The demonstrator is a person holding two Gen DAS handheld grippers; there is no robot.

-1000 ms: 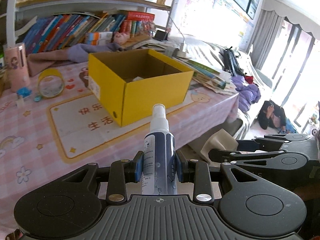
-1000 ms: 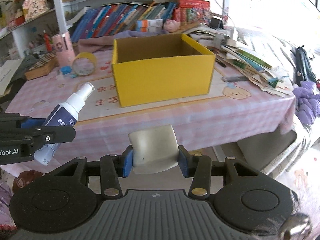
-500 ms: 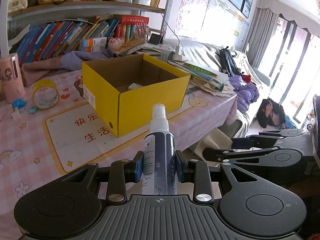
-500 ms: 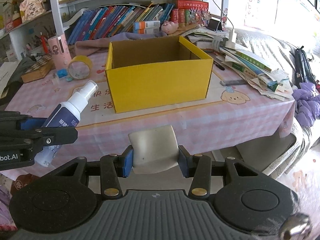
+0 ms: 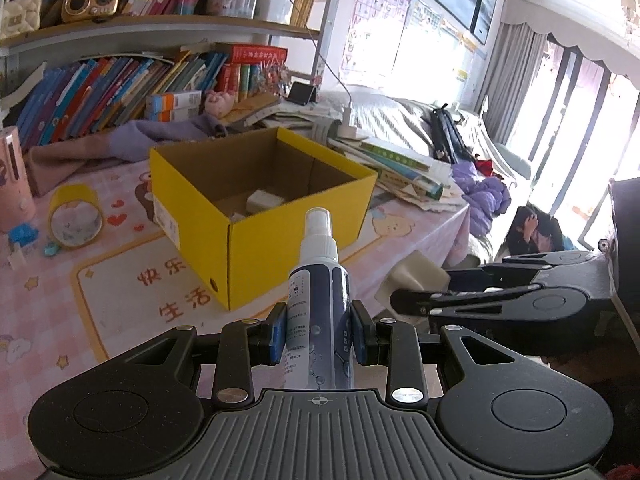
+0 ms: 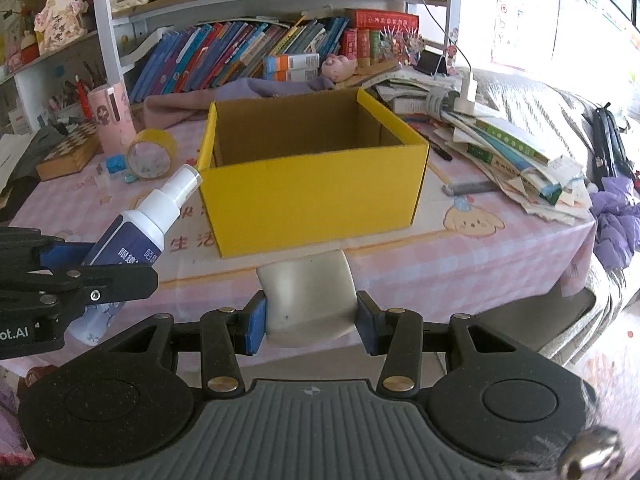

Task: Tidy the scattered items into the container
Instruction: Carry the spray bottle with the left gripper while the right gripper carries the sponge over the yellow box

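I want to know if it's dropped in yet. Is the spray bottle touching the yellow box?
Apart. In the right wrist view the spray bottle, clamped in the left gripper, hangs left of the yellow box, with pink tablecloth showing between nozzle and box wall.

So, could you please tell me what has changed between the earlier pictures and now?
Both grippers have come closer to the yellow box, looking further down into it. Nothing was picked up or released: the left gripper still clamps the spray bottle and the right gripper still clamps the white block.
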